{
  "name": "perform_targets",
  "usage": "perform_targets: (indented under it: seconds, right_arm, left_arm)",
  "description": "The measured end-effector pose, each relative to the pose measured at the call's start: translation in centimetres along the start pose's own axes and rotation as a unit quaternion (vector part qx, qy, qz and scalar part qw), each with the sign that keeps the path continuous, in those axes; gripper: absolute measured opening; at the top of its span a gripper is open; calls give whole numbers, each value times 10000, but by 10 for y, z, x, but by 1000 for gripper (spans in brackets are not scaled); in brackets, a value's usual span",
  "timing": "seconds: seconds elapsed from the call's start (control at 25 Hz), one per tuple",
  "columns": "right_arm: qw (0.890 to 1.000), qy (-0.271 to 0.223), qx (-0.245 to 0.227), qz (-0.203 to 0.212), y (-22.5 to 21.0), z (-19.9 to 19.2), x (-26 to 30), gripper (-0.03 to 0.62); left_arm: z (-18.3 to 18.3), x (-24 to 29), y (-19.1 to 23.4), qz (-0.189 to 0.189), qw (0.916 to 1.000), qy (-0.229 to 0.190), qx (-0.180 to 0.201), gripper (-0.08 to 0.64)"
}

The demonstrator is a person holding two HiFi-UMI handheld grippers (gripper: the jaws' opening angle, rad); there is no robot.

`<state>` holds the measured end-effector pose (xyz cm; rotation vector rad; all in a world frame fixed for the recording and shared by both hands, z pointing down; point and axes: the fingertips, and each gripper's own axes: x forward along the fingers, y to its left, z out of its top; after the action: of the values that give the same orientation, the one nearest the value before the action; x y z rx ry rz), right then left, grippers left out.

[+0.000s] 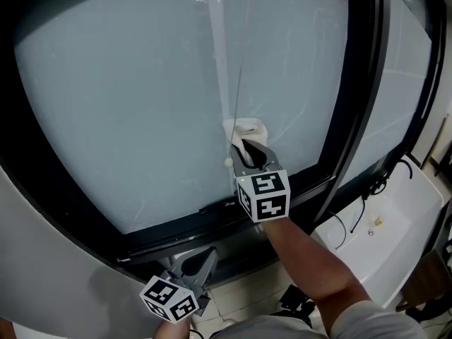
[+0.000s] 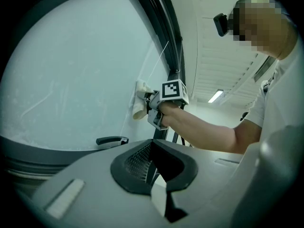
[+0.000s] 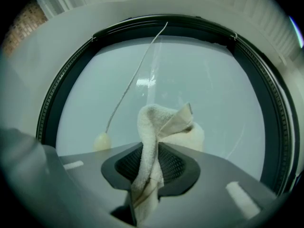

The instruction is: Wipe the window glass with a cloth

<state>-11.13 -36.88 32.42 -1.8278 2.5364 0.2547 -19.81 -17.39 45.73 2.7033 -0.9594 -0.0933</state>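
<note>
The window glass (image 1: 127,104) fills most of the head view. It is a frosted pane set in a dark frame (image 1: 357,119). A thin cord with a pale bead (image 3: 101,140) at its end hangs in front of the pane.

The left claw (image 1: 203,258) hangs low, below the bottom rail and well apart from the glass. Its jaws stand together or nearly so, with nothing between them. It takes no part in the wipe.

The right claw (image 1: 251,150) is raised to the lower middle of the pane, just above the bottom rail. Its jaws are clamped on the cloth (image 1: 247,128), a pale terry fold. The bunched end of the cloth projects past the jaw tips and appears pressed flat against the glass. A loose tail runs back between the pads.

Step in hand, as judged: the wipe is under way at the lower centre of the pane.

Next move:
- Keep the bunched end in contact with the glass.
- Sweep across the unwiped area.
- Steer the claw clear of the cord and the handle (image 2: 111,140) on the lower frame.
</note>
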Motion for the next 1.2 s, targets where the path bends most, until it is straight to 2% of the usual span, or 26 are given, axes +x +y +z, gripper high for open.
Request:
perform_targets:
  seconds: [0.12, 0.32, 0.76, 1.08, 1.2]
  right_arm:
    - [9998, 37, -104, 186, 5, 0, 0, 87]
    - [9989, 51, -8, 463, 3, 0, -1, 87]
    - [9968, 40, -95, 796, 4, 0, -2, 89]
    - [9898, 1, 96, 1420, -1, 1, -4, 89]
    - [9815, -13, 407, 1871, -9, 1, -13, 89]
  left_arm:
    - [1, 3, -5, -15, 10000, 17, 12, 17]
    - [2, 7, -7, -15, 10000, -18, 51, 17]
    - [10, 19, -14, 134, 9998, -124, 86, 17]
    - [34, 23, -5, 517, 9977, -406, 151, 17]
    - [40, 28, -6, 594, 9969, -493, 127, 17]
